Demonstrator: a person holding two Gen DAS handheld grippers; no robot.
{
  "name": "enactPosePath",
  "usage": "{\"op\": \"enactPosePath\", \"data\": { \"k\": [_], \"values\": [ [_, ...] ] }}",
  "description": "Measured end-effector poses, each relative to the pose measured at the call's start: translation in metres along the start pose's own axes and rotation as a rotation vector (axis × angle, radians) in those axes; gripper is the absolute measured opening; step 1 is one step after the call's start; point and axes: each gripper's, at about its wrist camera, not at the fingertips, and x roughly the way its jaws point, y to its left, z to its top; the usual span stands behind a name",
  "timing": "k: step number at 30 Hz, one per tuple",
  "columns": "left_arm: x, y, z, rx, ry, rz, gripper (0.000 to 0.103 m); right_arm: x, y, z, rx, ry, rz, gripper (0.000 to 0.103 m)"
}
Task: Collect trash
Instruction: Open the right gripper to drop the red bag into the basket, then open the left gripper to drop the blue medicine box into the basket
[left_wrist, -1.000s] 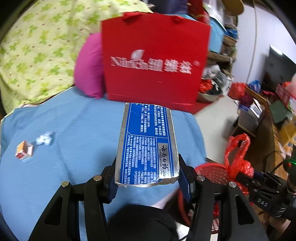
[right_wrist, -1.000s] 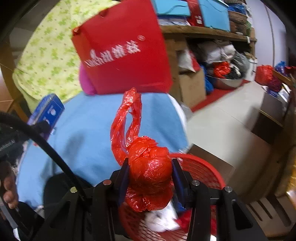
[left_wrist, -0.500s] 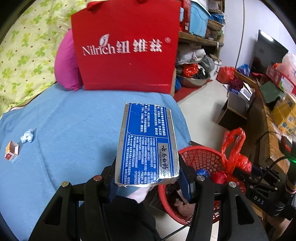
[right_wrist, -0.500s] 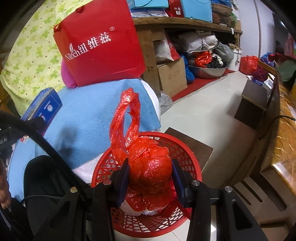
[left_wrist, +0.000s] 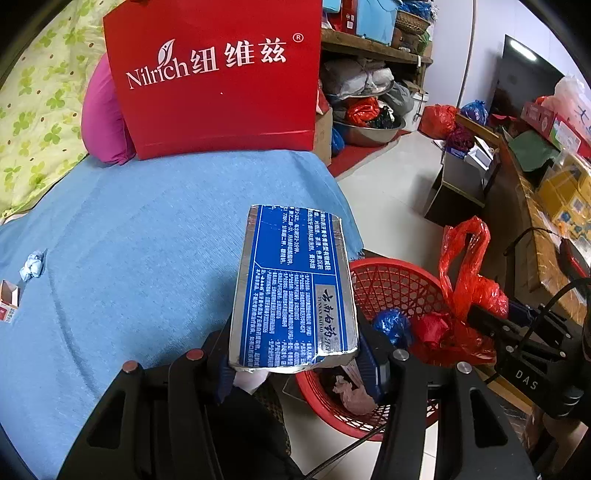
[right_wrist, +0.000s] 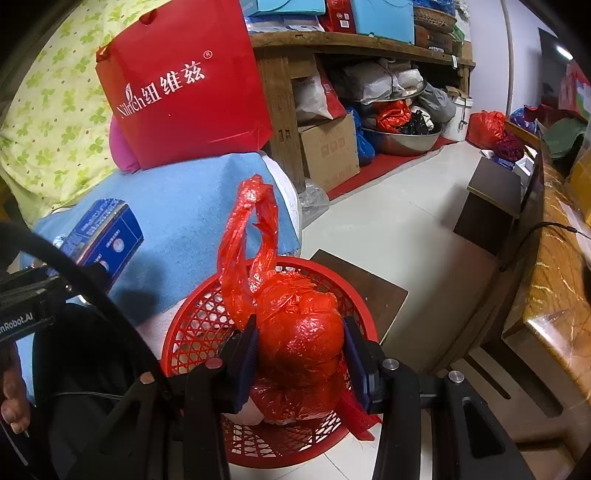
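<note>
My left gripper (left_wrist: 295, 365) is shut on a flattened blue and silver carton (left_wrist: 295, 291), held above the bed's right edge, just left of the red mesh basket (left_wrist: 391, 280). My right gripper (right_wrist: 301, 363) is shut on a knotted red plastic bag (right_wrist: 299, 332) and holds it over the red mesh basket (right_wrist: 199, 332), which stands on the floor with some trash in it. In the left wrist view the bag (left_wrist: 469, 284) hangs over the basket's right side. A crumpled blue-white wrapper (left_wrist: 33, 264) and a small red and white box (left_wrist: 8, 299) lie on the blue blanket (left_wrist: 147, 240).
A big red paper bag (left_wrist: 218, 81) and a pink pillow (left_wrist: 101, 118) stand at the back of the bed. Shelves, cardboard boxes (right_wrist: 328, 151) and a metal basin (right_wrist: 402, 140) line the wall. A dark low stool (right_wrist: 491, 199) and a wooden counter (right_wrist: 554, 280) are at the right.
Both grippers have moved right, off the bed toward the basket. The red bag has come down over the basket. The carton is closer to the basket's rim.
</note>
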Motion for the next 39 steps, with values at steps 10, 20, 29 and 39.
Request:
{"op": "enactPosePath", "data": {
  "k": [10, 20, 29, 39],
  "values": [
    [0.002, 0.001, -0.002, 0.001, 0.010, -0.007, 0.057, 0.000, -0.003, 0.001, 0.018, 0.003, 0.014, 0.049],
    [0.007, 0.000, -0.002, 0.003, 0.018, -0.015, 0.057, -0.010, -0.007, 0.009, 0.060, -0.054, 0.025, 0.062],
    [0.022, -0.022, -0.003, 0.065, 0.053, -0.055, 0.057, -0.029, -0.019, 0.009, 0.107, -0.132, 0.075, 0.062],
    [0.038, -0.042, -0.005, 0.107, 0.104, -0.108, 0.058, -0.050, -0.031, 0.007, 0.156, -0.224, 0.120, 0.062]
  ]
}}
